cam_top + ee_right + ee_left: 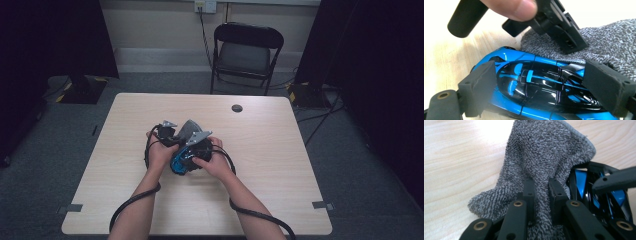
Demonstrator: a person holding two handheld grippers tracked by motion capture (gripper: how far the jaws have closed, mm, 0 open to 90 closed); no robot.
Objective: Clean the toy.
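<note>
So both grippers are bunched up in the middle of the table (125,200), just left of centre in the high view. The left gripper (541,186) has its jaws pinched tight on a fold of the grey towel (549,152), and the cloth bulges up above the tips and spills out lower left onto the wood. The right gripper (537,82) has its foam pads pressed on either end of the blue toy car (536,85), clamping it lengthwise, with the car sitting low on the tabletop.

The towel lies right against the car's upper right side in the right gripper view, touching it, and the left gripper comes down onto the cloth from the top of that frame with a fingertip (516,7) just above it. So it's really cramped there, with cloth, car and both sets of jaws all packed together.

Around that there's lots of bare wood on every side, and the table edges are well away from the hands. A small round grommet (237,108) sits toward the far edge, upper centre. Beyond it a black folding chair (246,52) stands on the floor, well apart from the table.
</note>
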